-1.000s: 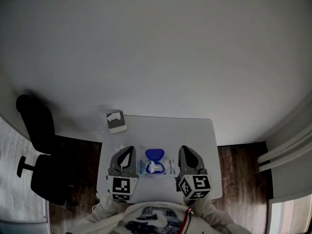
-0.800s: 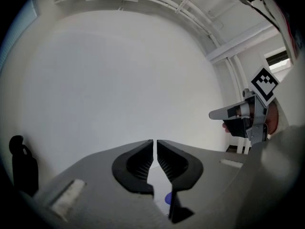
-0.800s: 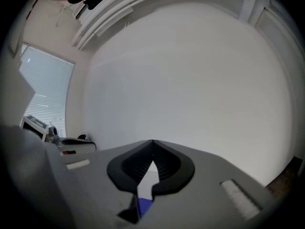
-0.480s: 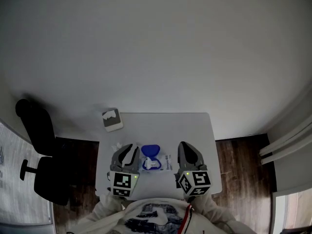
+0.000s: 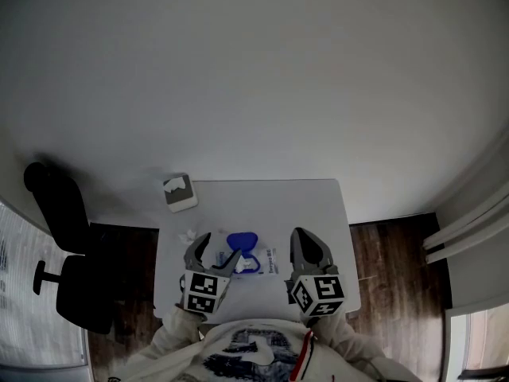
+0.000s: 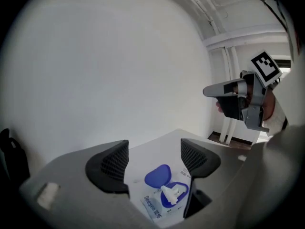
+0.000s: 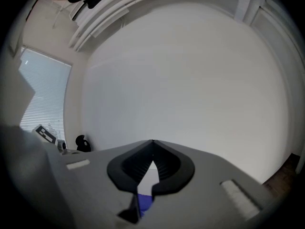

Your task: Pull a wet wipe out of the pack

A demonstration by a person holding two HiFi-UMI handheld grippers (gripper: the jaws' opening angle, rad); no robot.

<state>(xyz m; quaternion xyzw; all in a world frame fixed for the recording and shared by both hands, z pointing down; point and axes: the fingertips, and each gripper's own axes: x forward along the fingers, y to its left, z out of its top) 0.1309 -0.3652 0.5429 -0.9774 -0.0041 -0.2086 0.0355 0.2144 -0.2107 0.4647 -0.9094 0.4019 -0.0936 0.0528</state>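
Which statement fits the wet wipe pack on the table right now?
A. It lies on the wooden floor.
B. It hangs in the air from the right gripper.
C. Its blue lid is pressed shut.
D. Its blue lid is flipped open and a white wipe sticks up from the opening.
D: in the left gripper view the blue lid is swung back from the pack, and a white wipe pokes up out of the opening.

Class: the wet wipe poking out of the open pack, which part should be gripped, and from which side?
Probably the white tuft standing out of the pack, approached from above on the near side: it rises clear, and the open blue lid blocks the far side.
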